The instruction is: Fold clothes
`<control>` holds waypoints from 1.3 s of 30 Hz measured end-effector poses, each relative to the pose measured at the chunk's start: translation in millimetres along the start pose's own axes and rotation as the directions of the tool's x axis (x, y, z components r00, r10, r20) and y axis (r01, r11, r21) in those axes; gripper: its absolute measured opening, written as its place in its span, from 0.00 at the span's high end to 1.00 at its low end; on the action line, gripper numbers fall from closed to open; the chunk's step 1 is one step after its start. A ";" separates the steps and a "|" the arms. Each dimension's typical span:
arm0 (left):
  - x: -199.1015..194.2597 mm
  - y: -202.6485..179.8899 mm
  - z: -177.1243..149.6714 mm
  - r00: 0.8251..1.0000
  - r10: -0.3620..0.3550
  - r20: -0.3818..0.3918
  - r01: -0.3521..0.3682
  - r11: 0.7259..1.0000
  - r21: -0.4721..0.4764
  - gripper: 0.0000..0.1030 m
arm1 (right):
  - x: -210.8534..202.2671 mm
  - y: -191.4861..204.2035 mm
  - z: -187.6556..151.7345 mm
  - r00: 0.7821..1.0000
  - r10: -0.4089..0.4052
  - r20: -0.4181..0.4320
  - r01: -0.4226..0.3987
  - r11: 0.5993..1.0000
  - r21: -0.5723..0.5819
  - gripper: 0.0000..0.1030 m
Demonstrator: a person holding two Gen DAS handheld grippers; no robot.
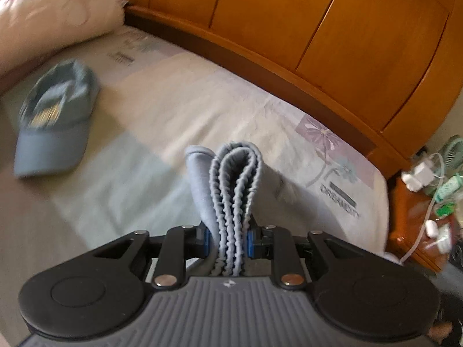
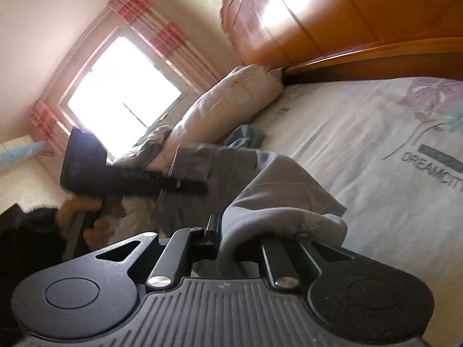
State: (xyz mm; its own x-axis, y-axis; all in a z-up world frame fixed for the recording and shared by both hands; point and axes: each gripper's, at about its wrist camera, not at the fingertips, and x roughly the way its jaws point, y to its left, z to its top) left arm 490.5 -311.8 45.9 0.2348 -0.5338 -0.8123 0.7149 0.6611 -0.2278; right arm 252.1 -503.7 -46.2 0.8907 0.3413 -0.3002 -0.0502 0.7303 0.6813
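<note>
A grey-blue garment (image 1: 234, 173) stands folded in several layers between my left gripper's jaws, its ribbed elastic edge facing the camera. My left gripper (image 1: 228, 240) is shut on that bundle above the bed sheet (image 1: 173, 101). In the right wrist view the same grey garment (image 2: 260, 185) drapes over my right gripper (image 2: 231, 240), which is shut on a fold of it; cloth covers the right finger. My left gripper (image 2: 199, 188) shows there as a dark shape at the left, held by a person's hand (image 2: 86, 205), with its tip in the garment.
A blue cap (image 1: 52, 121) lies on the sheet at the left. A pale pillow (image 1: 52, 20) leans at the wooden headboard (image 1: 318, 29). A nightstand (image 1: 405, 225) with chargers and cables stands at the right. A teal cloth (image 2: 246, 138) lies by the pillow, under a bright window (image 2: 121, 92).
</note>
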 end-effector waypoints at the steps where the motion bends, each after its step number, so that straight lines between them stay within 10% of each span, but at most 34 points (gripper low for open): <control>1: 6.8 -4.0 8.7 1.000 0.007 0.001 -0.007 1.000 0.014 0.81 | -0.1 -2.0 -0.4 1.000 -0.015 0.001 0.015 1.000 -0.005 0.89; 28: 101.6 -13.6 80.5 0.986 0.163 -0.031 -0.158 0.978 0.133 0.79 | 1.4 -6.0 -9.7 0.985 -0.163 0.055 0.168 0.982 -0.084 0.89; 39: 92.8 -3.0 82.3 0.975 0.204 0.082 -0.210 0.975 0.067 0.59 | -3.2 -11.2 -14.9 0.980 -0.192 0.043 0.195 0.978 -0.068 0.89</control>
State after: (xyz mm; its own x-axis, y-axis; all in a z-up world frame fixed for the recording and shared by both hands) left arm 564.3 -406.7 15.3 0.4289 -0.4288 -0.7951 0.6923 0.7214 -0.0156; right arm 243.1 -504.2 -62.8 0.9024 0.1684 -0.3965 0.0938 0.8215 0.5625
